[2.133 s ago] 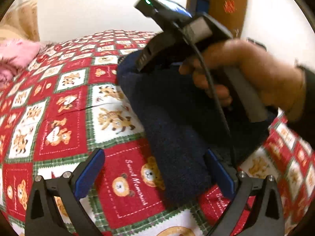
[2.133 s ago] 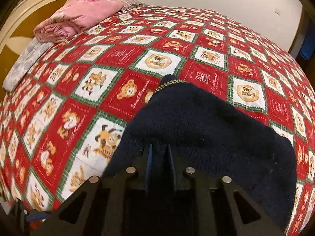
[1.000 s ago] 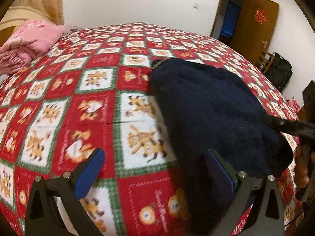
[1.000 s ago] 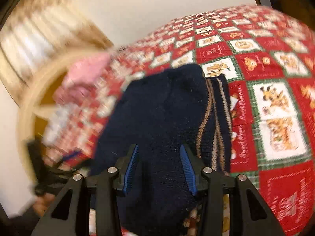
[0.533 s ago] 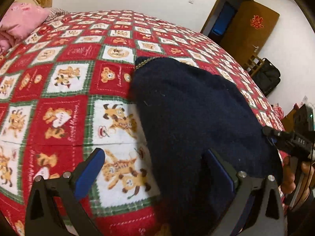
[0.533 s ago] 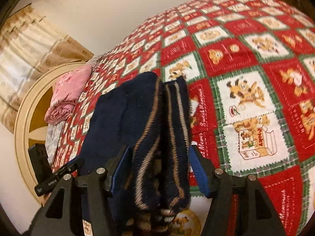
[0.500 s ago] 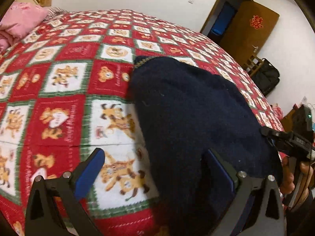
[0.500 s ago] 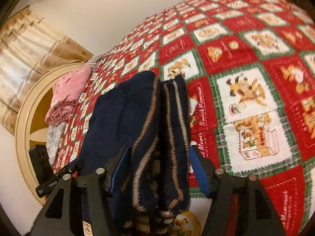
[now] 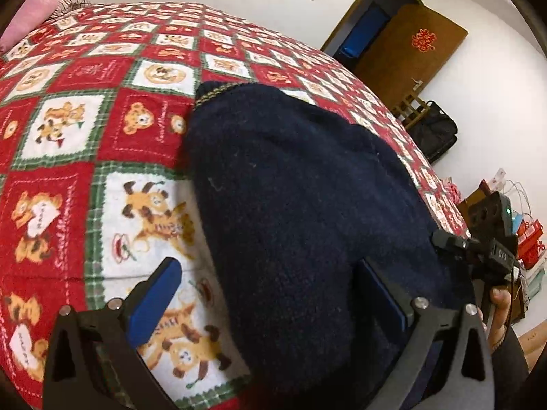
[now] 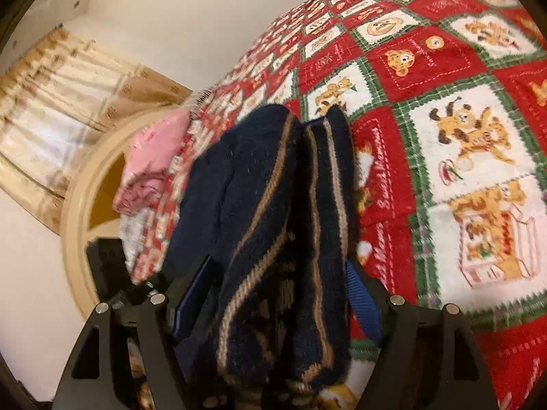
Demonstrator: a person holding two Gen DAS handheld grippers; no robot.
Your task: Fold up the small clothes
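Left wrist view: a dark navy knitted sweater (image 9: 301, 205) lies folded on a bed covered by a red, white and green teddy-bear quilt (image 9: 68, 130), its striped cuff or hem edge (image 9: 218, 90) pointing toward 12 o'clock. The left hand-held gripper (image 9: 270, 294) hovers over the near edge with its jaws spread wide and nothing between the pads: one blue pad (image 9: 154, 302) sits over the quilt at 7 o'clock, the other (image 9: 383, 294) over the knit at 5 o'clock, a stance that looks meant to straddle the sweater's side edge before a pinch. At 3 o'clock the right hand-held gripper (image 9: 475, 249) reaches in at the sweater's far side, held by a bare hand (image 9: 499, 311). A brown door (image 9: 407, 48) and a black bag (image 9: 434, 130) stand past the bed at 1 to 2 o'clock.

Right wrist view: the right hand-held gripper (image 10: 277, 294) has its jaws set either side of a thick bunch of the sweater (image 10: 280, 232), tan stripes (image 10: 259, 212) running down the folds from 12 to 6 o'clock. The blue pads (image 10: 362, 300) lie against the fabric, so the gripper appears to be clamping the stacked layers, probably to keep them together while the fold is carried or squared. The quilt (image 10: 461, 130) fills the side from 1 to 4 o'clock; a pink bundle (image 10: 154, 157) rests near the cream headboard (image 10: 78, 212) at 9 to 10 o'clock. The edges of this view are blurred.
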